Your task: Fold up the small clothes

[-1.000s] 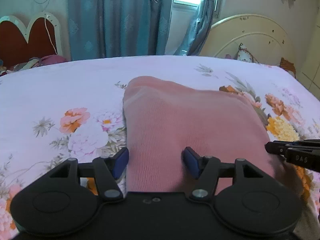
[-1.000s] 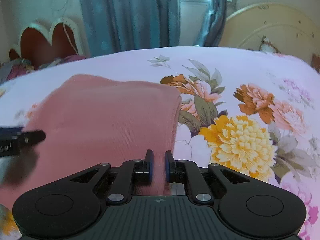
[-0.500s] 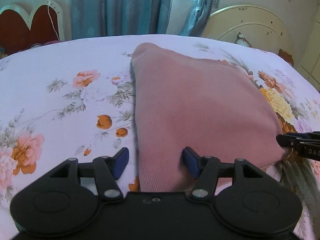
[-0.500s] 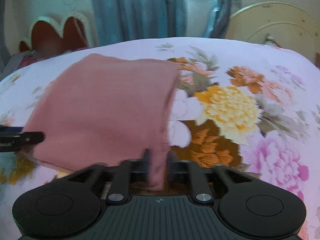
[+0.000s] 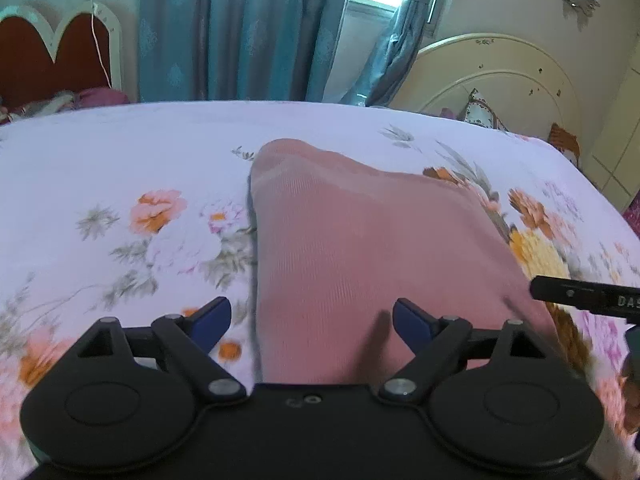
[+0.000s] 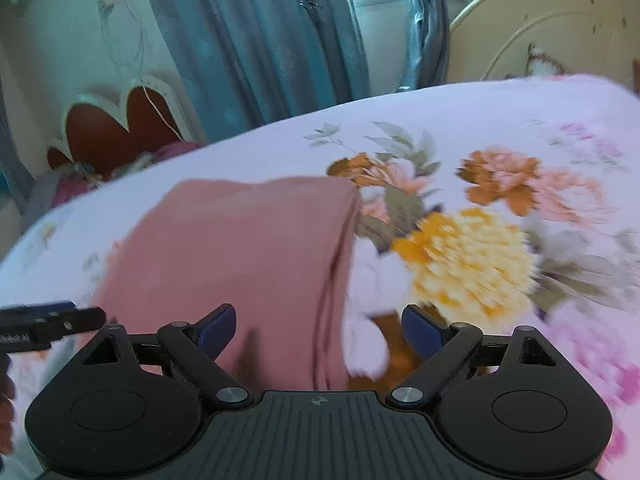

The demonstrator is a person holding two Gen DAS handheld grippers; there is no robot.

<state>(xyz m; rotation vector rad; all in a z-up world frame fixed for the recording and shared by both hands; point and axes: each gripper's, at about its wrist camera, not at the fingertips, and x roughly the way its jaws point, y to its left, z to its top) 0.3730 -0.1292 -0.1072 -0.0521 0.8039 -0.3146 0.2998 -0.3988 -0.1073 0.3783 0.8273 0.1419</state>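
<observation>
A folded pink knit garment (image 5: pixel 360 256) lies on the floral bedsheet (image 5: pixel 120 184). It also shows in the right wrist view (image 6: pixel 240 248), with its layered right edge between my fingers. My left gripper (image 5: pixel 312 316) is open, its blue pads astride the garment's near left edge. My right gripper (image 6: pixel 318 324) is open and empty over the garment's near right edge. The right gripper's finger (image 5: pixel 580 294) pokes in from the right in the left wrist view; the left gripper's finger (image 6: pixel 48 318) shows at the left of the right wrist view.
The bed is wide, with the cream headboard (image 5: pixel 492 76) at the far right. A red headboard (image 5: pixel 52 56) of another bed and blue curtains (image 5: pixel 240 28) stand beyond the far edge. Crumpled cloth (image 5: pixel 96 96) lies at the far left.
My right gripper has opened and let go of the garment's right edge. The garment has dropped flat on the sheet. Both views have tilted back up.
</observation>
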